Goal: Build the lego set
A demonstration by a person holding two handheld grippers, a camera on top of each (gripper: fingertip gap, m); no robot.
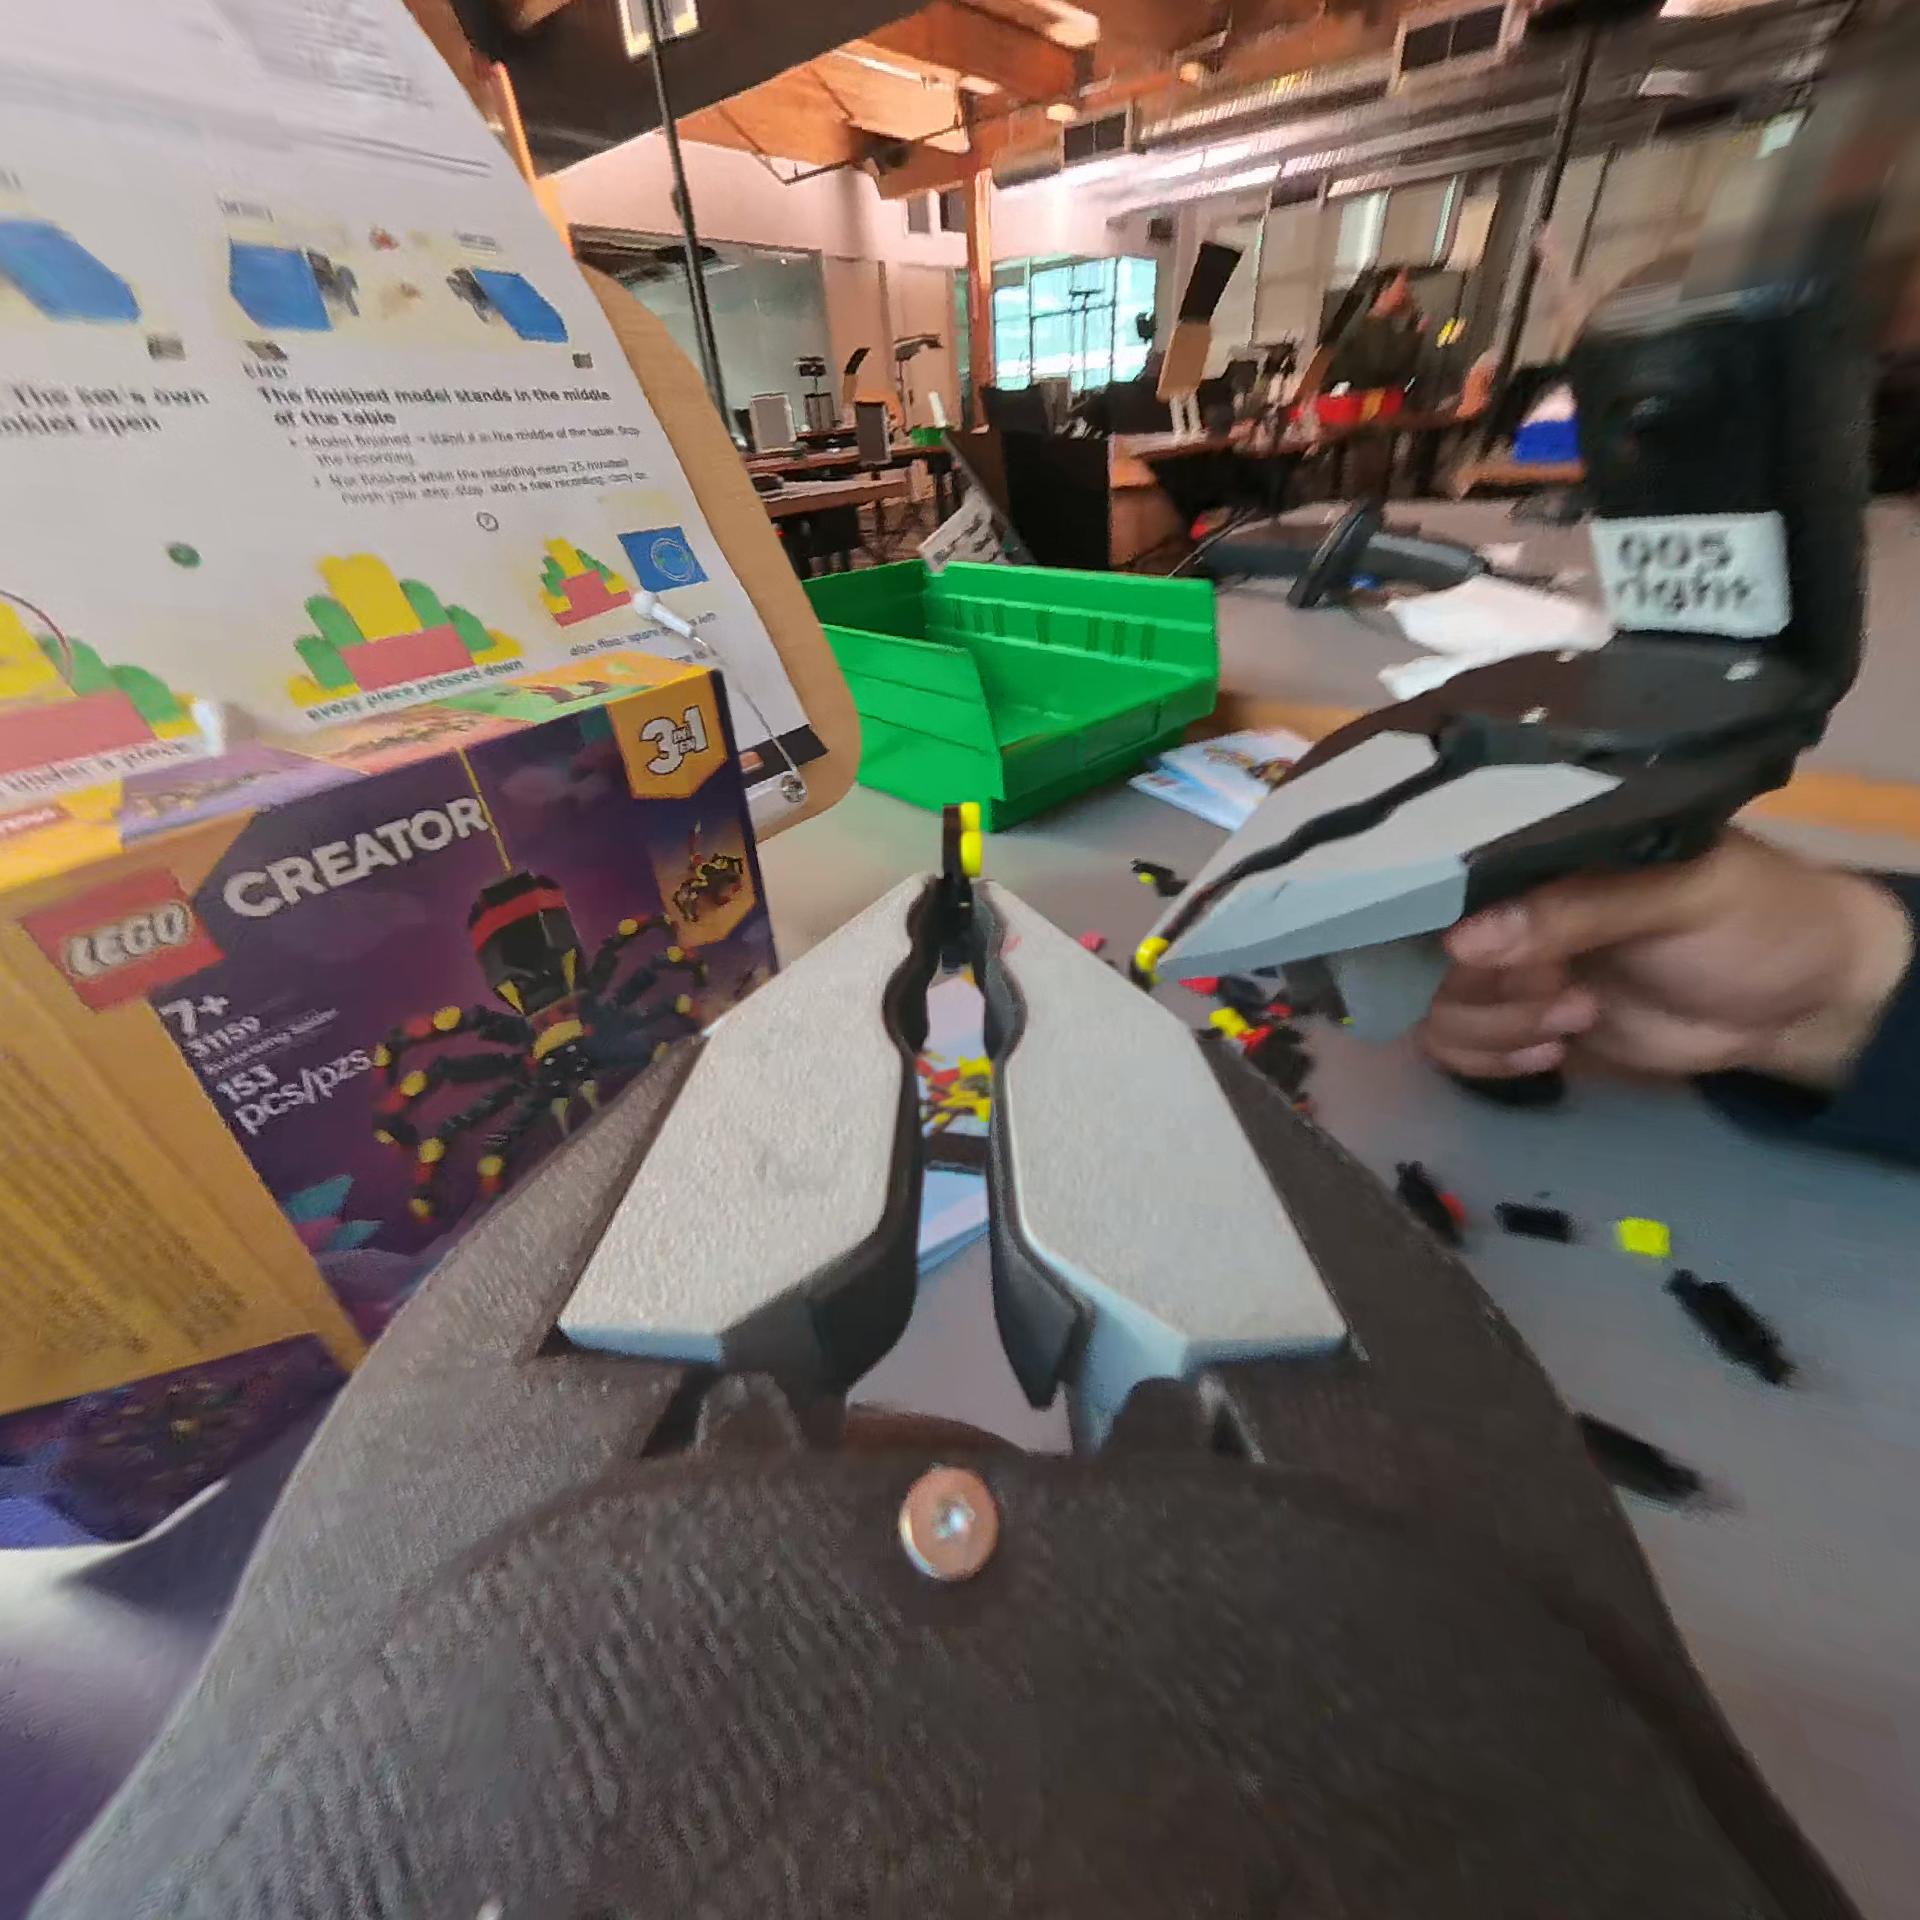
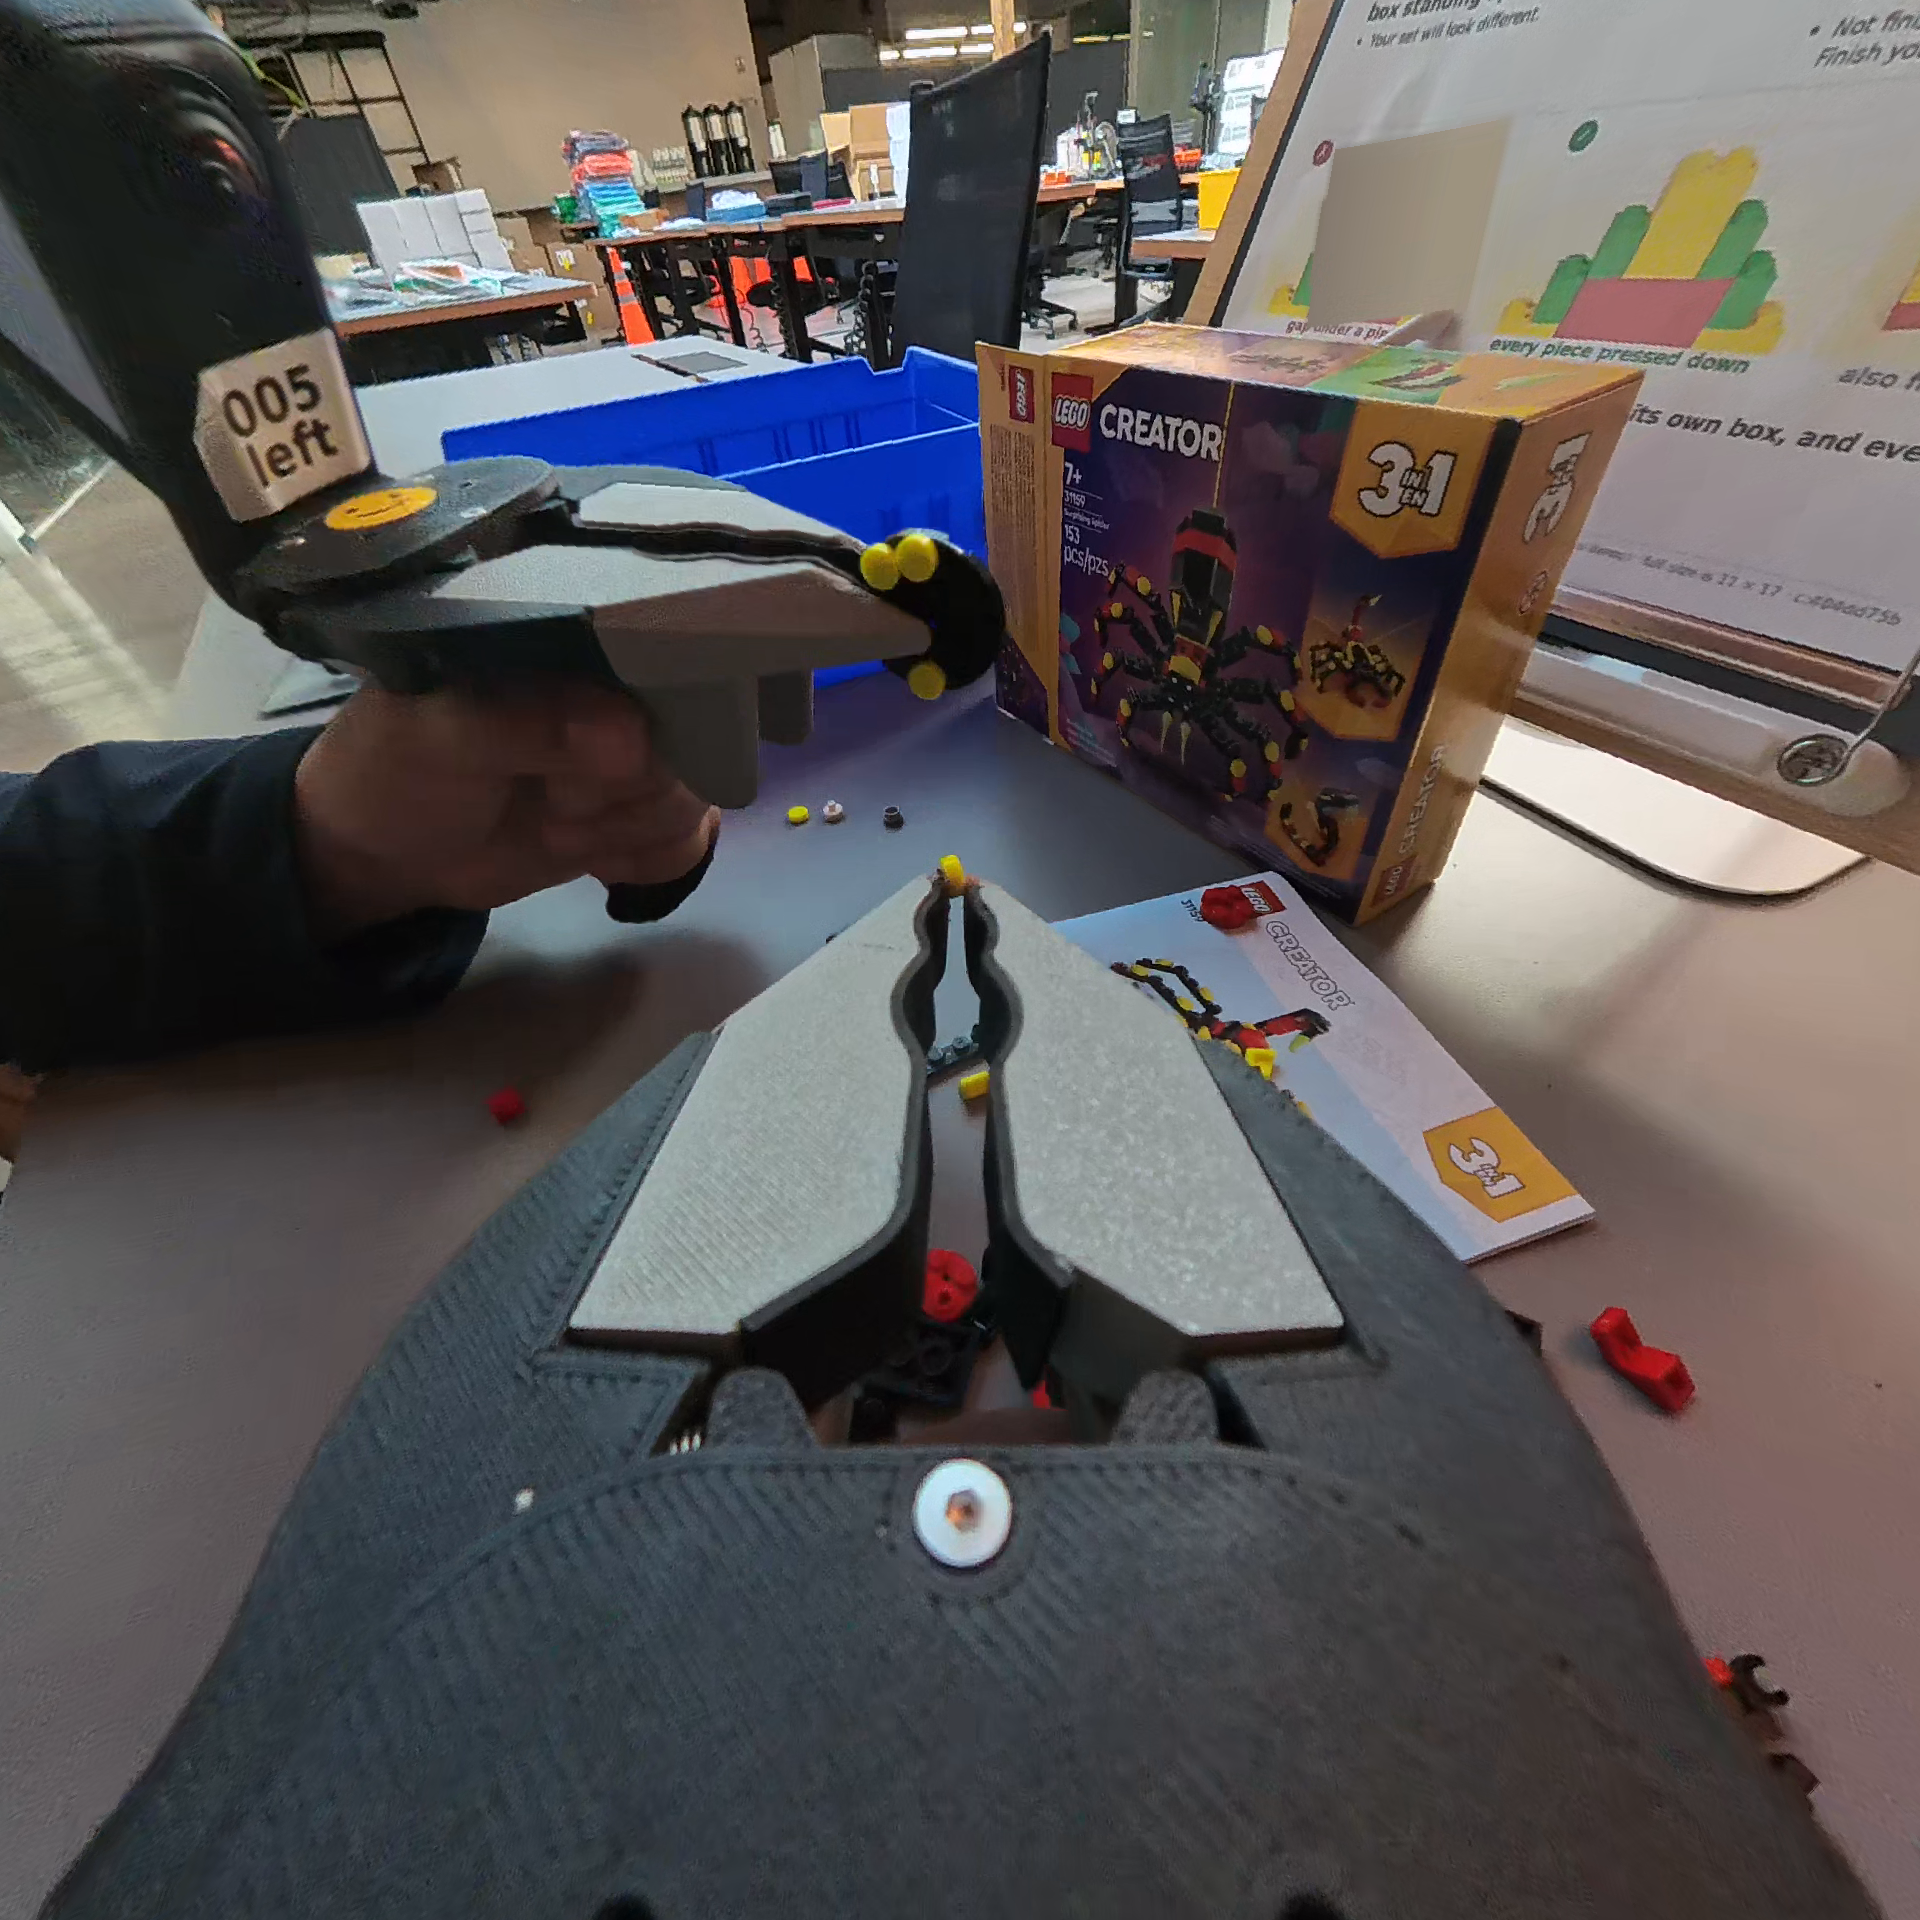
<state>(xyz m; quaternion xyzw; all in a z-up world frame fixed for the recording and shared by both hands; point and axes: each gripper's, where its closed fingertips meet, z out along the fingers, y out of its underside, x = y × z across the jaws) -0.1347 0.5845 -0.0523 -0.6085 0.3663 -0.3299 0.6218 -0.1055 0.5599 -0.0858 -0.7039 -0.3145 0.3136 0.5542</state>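
My left tongs (image 1: 961, 894) clamp a black disc with yellow studs (image 2: 930, 613) above the counter (image 2: 260, 1195); my right tongs (image 2: 951, 894) pinch a small yellow piece (image 2: 949, 868) near the set's box (image 2: 1299, 623).

Left gripper (image 1: 956, 904) raised above the table, fingers pinched together; right gripper (image 2: 951, 894) lower, fingers likewise closed; a hand (image 2: 499, 790) grips each handle

Wooden ceiling beams (image 1: 966, 62), bright windows (image 1: 1070, 312), workshop desks (image 2: 727, 234)
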